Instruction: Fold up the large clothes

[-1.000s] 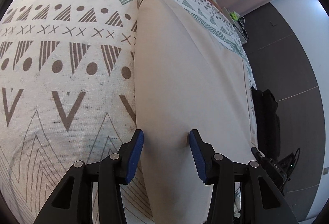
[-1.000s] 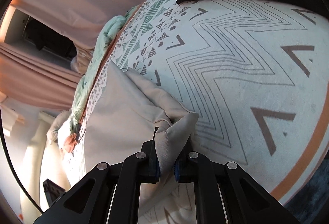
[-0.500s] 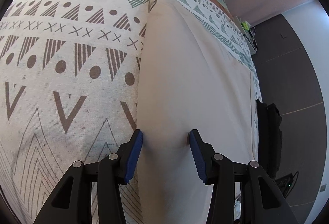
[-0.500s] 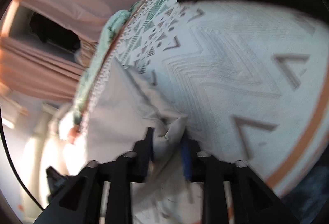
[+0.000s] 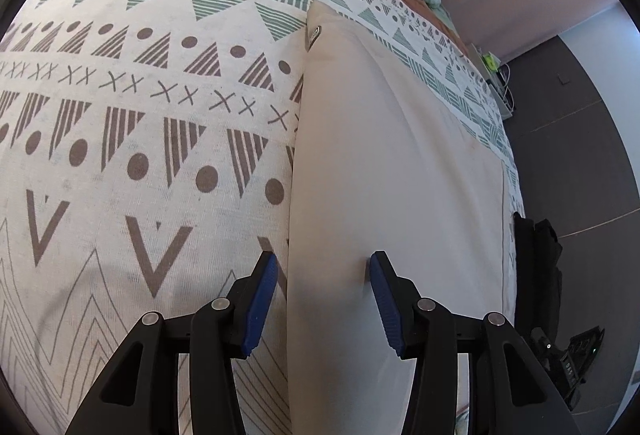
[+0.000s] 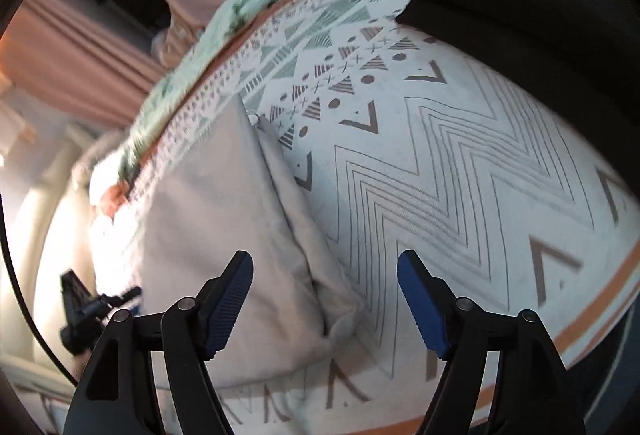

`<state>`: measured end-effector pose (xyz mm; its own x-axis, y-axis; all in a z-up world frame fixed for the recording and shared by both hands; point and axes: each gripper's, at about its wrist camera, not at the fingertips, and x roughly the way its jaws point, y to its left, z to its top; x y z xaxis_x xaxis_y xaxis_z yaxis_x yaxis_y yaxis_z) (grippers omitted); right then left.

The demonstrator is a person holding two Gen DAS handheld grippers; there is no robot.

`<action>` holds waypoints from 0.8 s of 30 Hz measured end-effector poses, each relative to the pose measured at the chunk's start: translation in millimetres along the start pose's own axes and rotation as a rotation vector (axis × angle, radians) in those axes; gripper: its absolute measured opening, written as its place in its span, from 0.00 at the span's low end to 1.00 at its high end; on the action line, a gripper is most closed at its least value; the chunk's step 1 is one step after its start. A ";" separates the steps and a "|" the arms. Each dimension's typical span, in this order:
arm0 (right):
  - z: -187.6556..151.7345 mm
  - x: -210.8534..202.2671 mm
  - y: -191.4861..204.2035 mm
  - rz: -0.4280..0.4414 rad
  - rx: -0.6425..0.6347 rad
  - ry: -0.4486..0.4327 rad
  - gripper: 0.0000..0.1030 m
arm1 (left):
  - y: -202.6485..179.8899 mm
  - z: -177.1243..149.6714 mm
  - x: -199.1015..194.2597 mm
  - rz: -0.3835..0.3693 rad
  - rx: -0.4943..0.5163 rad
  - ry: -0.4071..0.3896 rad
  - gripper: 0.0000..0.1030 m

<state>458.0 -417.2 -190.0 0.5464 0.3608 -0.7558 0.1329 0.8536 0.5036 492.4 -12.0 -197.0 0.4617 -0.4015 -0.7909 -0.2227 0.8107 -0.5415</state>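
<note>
Lying flat and folded on the patterned bedspread (image 5: 140, 139), the beige garment (image 5: 392, 171) has its long edge between the spread fingers of the left claw (image 5: 322, 277), while the right claw (image 6: 325, 275), also spread and empty, hovers above its bunched corner (image 6: 340, 311).

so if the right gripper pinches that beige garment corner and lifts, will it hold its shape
Probably not. The beige garment looks floppy: its corner lies crumpled. It will likely drape and unfold. It probably drags on the woven bedspread rather than slides.
</note>
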 end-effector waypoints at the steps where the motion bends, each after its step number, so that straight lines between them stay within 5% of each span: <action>1: 4.6 4.7 2.9 -0.004 -0.015 0.024 0.73 | -1.0 1.0 0.7 0.005 0.004 -0.005 0.48; 24: 90.0 146.1 88.9 0.005 -0.289 0.343 0.70 | -11.0 29.9 28.9 0.042 0.039 -0.062 0.48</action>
<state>624.1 -322.5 -218.0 0.2339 0.4273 -0.8733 -0.1322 0.9039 0.4069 533.9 -19.8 -205.4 0.5050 -0.3404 -0.7932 -0.2097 0.8430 -0.4954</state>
